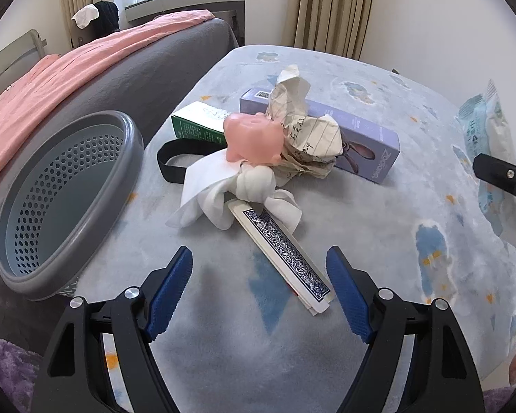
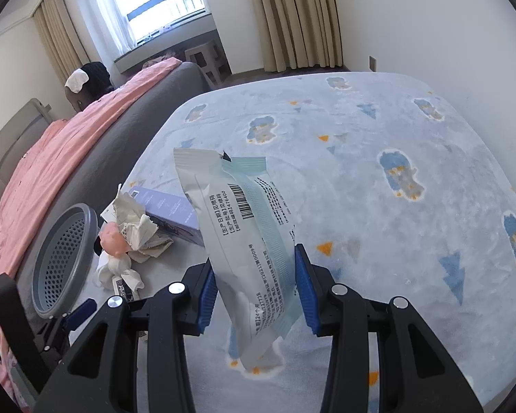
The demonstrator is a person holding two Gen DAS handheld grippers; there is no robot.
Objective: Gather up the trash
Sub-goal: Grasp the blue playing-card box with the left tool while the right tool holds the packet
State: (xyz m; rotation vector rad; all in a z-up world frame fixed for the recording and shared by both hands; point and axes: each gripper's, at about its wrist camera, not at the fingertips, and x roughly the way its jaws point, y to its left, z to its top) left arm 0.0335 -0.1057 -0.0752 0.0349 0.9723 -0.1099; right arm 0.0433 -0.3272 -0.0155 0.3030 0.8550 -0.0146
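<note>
On the blanket (image 1: 378,213), left gripper (image 1: 259,290) agape over card deck (image 1: 285,258), right gripper (image 2: 254,287) seemingly clamping wrapper (image 2: 244,227), basket (image 1: 65,199) beside.

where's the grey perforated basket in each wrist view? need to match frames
Left wrist: grey basket fills the left side, tipped toward the camera, left of the white tissue.
Right wrist: grey basket at lower left, beyond the pile.
Shared landmark: pink toy in the pile beside it.

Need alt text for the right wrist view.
The right hand-held gripper grips an empty plastic wrapper above a patterned blanket. To its left lie crumpled paper, a tissue and a grey basket.
</note>
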